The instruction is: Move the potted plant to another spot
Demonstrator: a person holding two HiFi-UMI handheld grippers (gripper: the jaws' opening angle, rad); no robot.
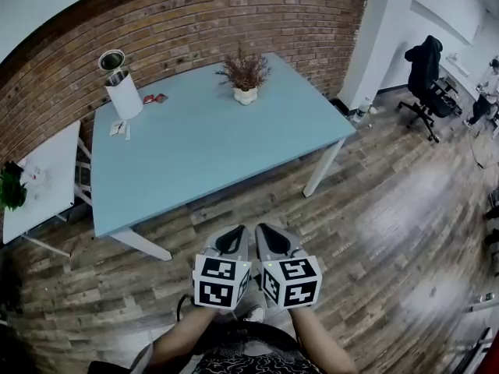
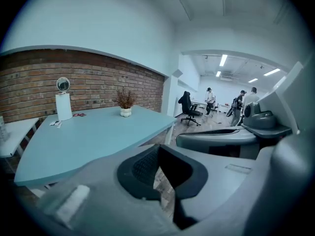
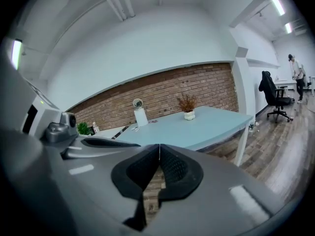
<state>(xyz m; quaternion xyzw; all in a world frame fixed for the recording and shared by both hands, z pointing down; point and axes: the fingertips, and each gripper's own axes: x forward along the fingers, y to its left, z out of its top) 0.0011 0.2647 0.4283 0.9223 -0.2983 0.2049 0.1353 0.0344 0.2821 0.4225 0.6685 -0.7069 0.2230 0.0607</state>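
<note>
Both grippers, the left gripper (image 1: 233, 238) and the right gripper (image 1: 270, 235), are hanging side by side over the wooden floor (image 1: 374, 209), short of the worktop's (image 1: 195, 150) near edge, each with its fingers pressed together and gripping nothing. Well apart from them, the potted plant (image 1: 245, 79) is standing upright near the far side of the pale blue worktop, close to the brick wall (image 1: 195, 22). Its small white pot is looking light, stiff and probably smooth enough to slip, while the dry reddish sprigs are looking brittle. Fingers should likely be closing across the pot's body below the rim, keeping clear of the sprigs and keeping it upright.
</note>
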